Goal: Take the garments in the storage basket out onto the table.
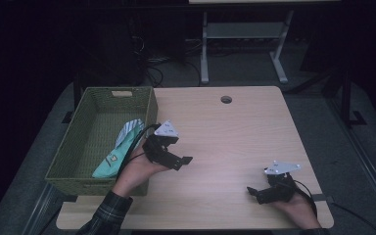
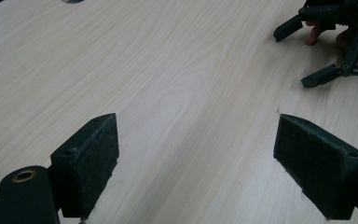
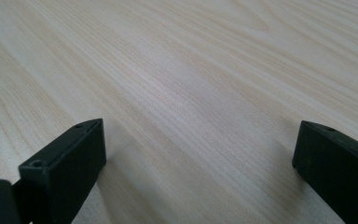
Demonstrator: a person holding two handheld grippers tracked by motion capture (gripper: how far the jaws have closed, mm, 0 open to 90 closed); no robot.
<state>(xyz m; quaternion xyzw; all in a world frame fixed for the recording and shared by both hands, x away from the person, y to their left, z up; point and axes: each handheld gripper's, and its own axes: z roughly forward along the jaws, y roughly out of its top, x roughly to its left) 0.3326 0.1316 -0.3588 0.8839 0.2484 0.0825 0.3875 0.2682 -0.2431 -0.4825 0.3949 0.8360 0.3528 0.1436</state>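
Currently | our left gripper (image 1: 183,161) and right gripper (image 1: 252,193): both jaws wide, empty | teal cloth (image 1: 119,152) inside woven basket (image 1: 101,93) | risk: cable snags basket rim, dragging it

Counts on the desk: two grippers, one basket, one cloth.

One woven green basket (image 1: 81,147) is sitting at the desk (image 1: 235,142)'s left edge, holding one folded teal-and-striped cloth (image 1: 120,152); the left gripper (image 1: 183,160) and right gripper (image 1: 252,192) are making two, jaws apart.
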